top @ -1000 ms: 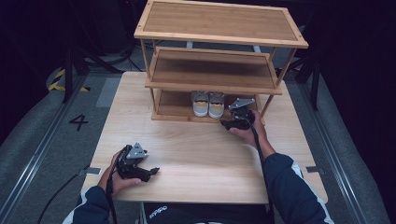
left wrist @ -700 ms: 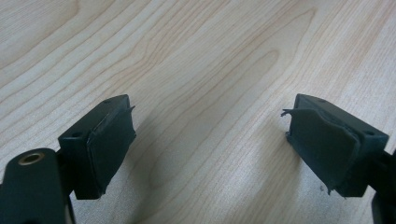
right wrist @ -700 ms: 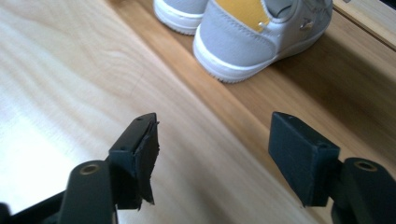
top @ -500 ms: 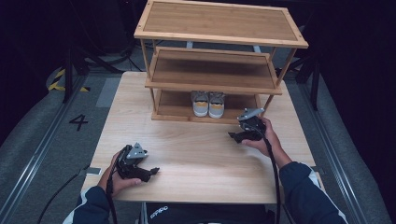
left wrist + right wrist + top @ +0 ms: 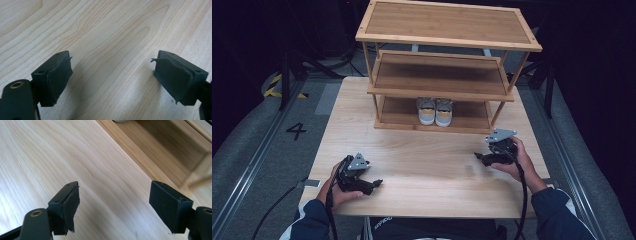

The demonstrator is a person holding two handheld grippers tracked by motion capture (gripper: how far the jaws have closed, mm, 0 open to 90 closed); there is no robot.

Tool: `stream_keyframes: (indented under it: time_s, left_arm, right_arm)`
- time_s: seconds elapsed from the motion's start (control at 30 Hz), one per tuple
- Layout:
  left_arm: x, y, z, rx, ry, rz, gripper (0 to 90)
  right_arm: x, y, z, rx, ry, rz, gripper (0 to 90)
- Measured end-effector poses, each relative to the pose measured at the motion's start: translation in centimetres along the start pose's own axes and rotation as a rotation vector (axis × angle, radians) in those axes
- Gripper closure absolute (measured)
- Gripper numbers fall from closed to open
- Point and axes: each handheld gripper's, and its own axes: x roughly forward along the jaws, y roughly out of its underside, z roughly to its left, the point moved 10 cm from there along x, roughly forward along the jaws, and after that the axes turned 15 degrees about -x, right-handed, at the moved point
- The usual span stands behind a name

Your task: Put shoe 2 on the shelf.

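Wooden table (image 5: 427,150) (pale grain), bamboo rack (image 5: 447,65), grey floor (image 5: 257,150).

From high up, you can see just the heels of the two shoes (image 5: 435,111); the middle shelf (image 5: 439,80) hides their fronts. Your arms are cut off by the bottom edge. In your right gripper view, a grey bit at the top edge is too cut off to tell what it is, and the rack's (image 5: 160,150) leg looks blurry.

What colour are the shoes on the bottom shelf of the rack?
The shoes are grey and white with yellow heel patches, seen best in the high view.
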Motion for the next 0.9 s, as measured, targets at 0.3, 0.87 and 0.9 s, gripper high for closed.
stream_keyframes:
  time_s: [0.3, 0.87, 0.9]
  left_arm:
    - [0.0, 0.0, 0.0, -0.002, -0.006, 0.0, 14.4]
    - [0.0, 0.0, 0.0, -0.004, -0.008, -0.001, 14.3]
    - [0.0, 0.0, 0.0, -0.004, -0.008, -0.001, 14.3]
  right_arm:
    - [-2.4, 3.2, 0.0, 0.031, 0.041, -0.01, 25.3]
    - [-5.3, 9.4, 0.6, 0.152, 0.058, -0.006, 25.3]
    - [-5.4, 9.7, 0.6, 0.161, 0.057, -0.008, 25.2]
